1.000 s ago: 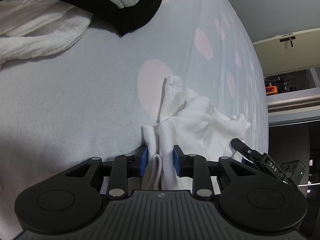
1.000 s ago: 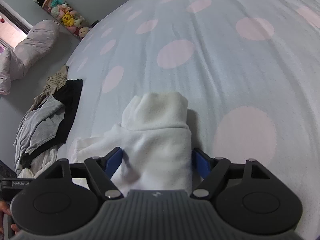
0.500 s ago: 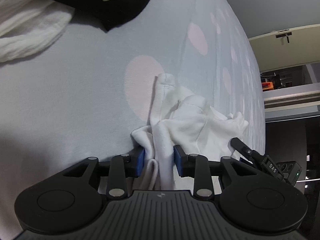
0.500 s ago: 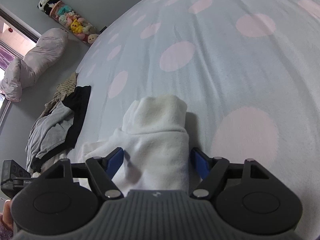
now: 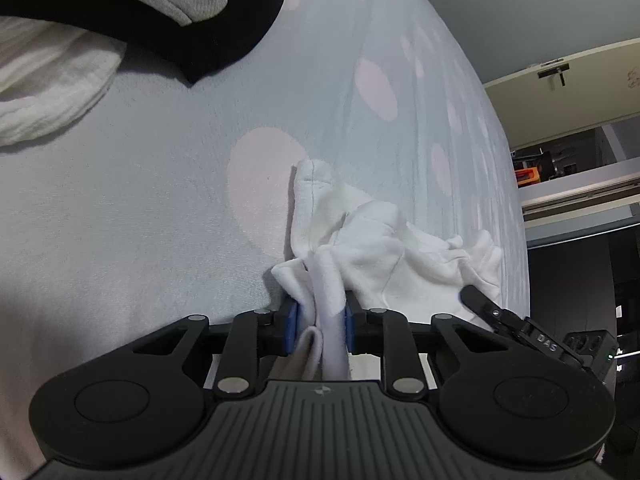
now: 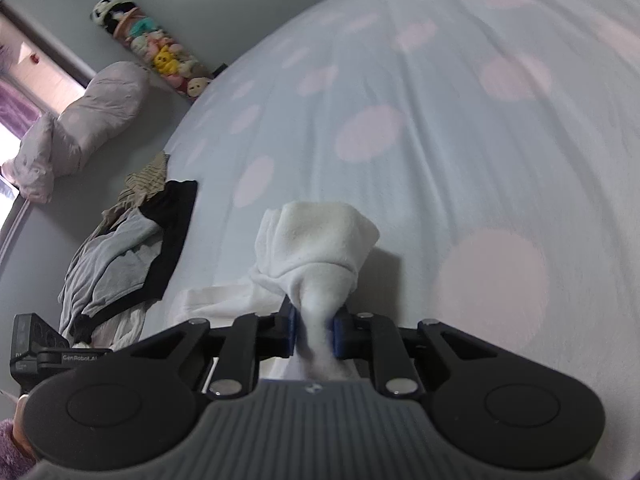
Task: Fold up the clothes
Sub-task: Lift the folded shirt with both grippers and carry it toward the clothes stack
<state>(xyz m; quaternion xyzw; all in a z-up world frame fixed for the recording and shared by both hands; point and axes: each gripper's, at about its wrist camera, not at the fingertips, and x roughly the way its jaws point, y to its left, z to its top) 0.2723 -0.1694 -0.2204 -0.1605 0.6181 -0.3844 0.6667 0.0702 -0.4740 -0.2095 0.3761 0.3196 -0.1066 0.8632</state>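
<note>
Left wrist view: left gripper point(image 5: 319, 330) is closing its blue-padded fingers point(image 5: 292, 329) on a bunched ridge of the crumpled white fleece garment point(image 5: 372, 252), which spreads beyond the fingers on the pale blue pink-dotted bed cover point(image 5: 160, 200). A firm pinch through all layers would serve best before any lift.

Right wrist view: right gripper point(image 6: 313, 333) is likewise closing, cloth squeezed between its fingers point(image 6: 339, 332), the garment's folded cuff end just beyond them; a pile of grey and black clothes point(image 6: 120, 256) lies left of the garment.
</note>
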